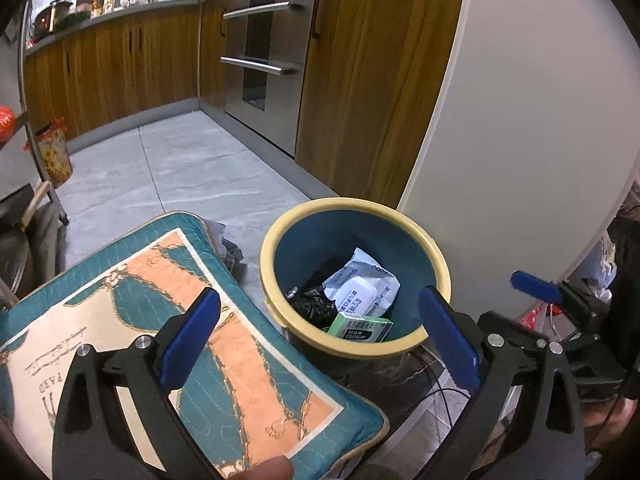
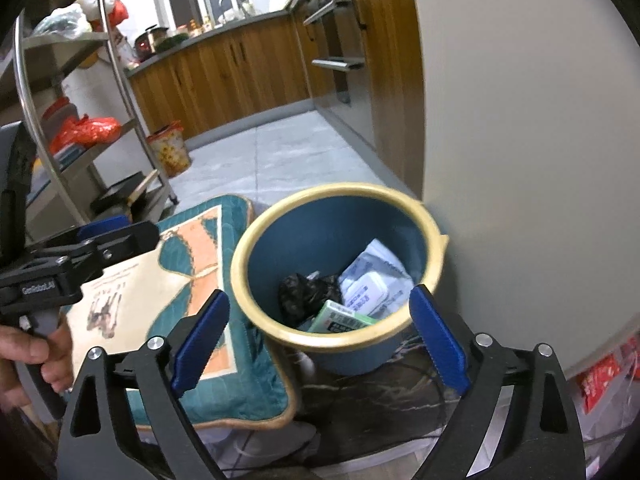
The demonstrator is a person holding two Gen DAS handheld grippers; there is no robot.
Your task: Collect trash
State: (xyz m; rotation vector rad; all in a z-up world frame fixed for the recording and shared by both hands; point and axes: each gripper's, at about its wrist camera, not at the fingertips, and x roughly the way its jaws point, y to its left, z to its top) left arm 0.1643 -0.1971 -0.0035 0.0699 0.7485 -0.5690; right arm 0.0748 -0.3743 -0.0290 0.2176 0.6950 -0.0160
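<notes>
Beside teal-and-orange quilted cushion (image 1: 192, 344): blue round bin with yellow rim (image 1: 280, 240) holds white wipes pack (image 1: 360, 288), green carton (image 1: 360, 326), black bag (image 1: 312, 302). Left claw (image 1: 320, 340), right claw (image 2: 320, 338) both spread wide, empty. Suggest locating remaining trash before closing.

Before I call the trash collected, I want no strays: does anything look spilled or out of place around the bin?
Nothing stands out. The bin stands upright with the wipes pack, green box and black bag inside; no trash shows beside it. Both grippers are open and empty.

Black hand-held gripper (image 1: 320, 336) frames, blue pads (image 1: 190, 338), silver screws.
</notes>
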